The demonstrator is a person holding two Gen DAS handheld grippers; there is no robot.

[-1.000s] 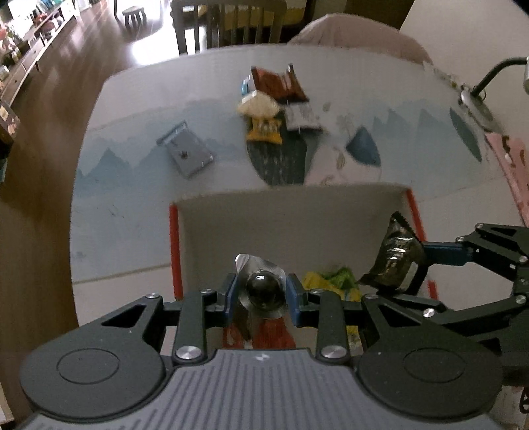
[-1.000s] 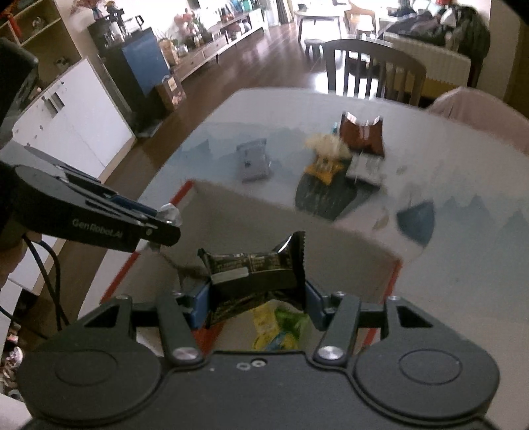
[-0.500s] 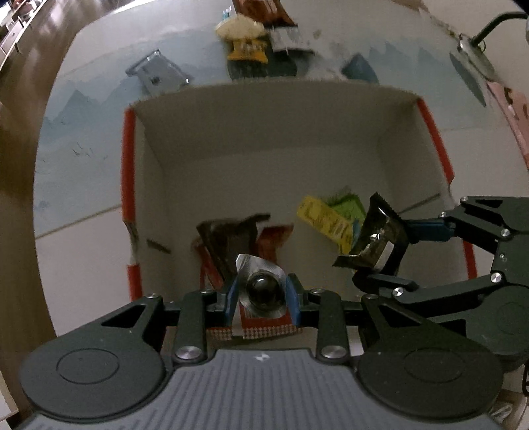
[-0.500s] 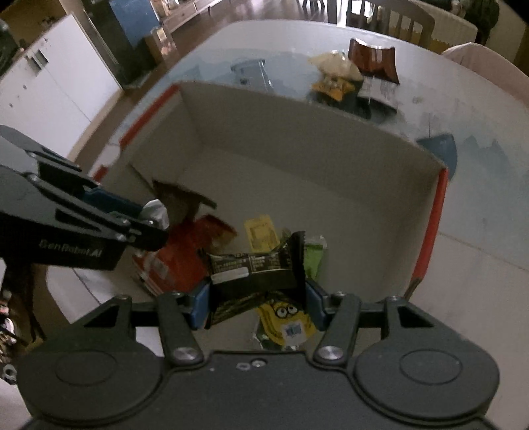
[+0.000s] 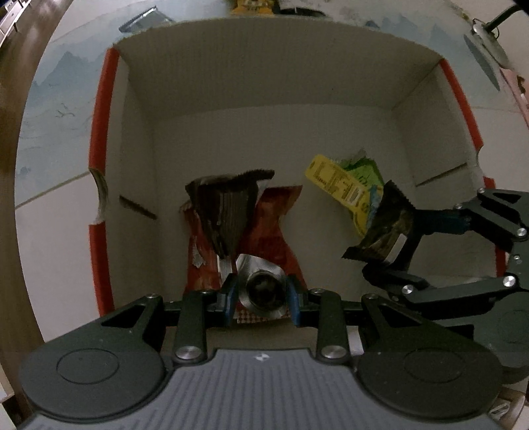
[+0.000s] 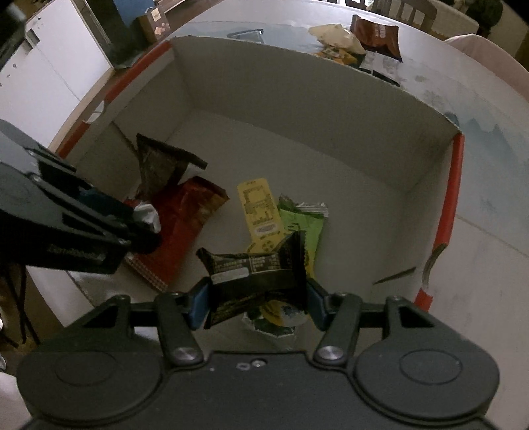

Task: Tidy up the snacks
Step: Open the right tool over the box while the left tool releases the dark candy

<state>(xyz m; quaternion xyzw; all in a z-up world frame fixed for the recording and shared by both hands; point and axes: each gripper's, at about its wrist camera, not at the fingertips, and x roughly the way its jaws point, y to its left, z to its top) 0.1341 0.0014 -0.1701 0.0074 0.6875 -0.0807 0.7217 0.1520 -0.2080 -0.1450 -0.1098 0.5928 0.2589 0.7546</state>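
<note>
An open cardboard box (image 5: 264,82) with red edges fills both views. My left gripper (image 5: 263,292) points down into it, shut on a silver foil snack (image 5: 261,287) with a dark round centre, just above a red bag (image 5: 267,231) and a dark triangular packet (image 5: 228,211). Over the box's right side, my right gripper (image 6: 258,304) has a black snack packet (image 6: 258,268) spanning its blue pads; its jaws are opening. Below it lie a yellow packet (image 6: 261,211) and a green one (image 6: 304,225). The left wrist view shows the right gripper (image 5: 390,251) with the black packet (image 5: 386,225).
Beyond the box's far wall several snacks lie on the table: a pale bag (image 6: 334,36), a brown bag (image 6: 377,33) and a grey packet (image 5: 145,18). A lamp base (image 5: 486,39) stands at the far right. A white cabinet (image 6: 49,66) is off the table's left.
Both grippers have sunk from above the box rim down inside it, each with its snack. The box floor and the packets on it now loom larger.
</note>
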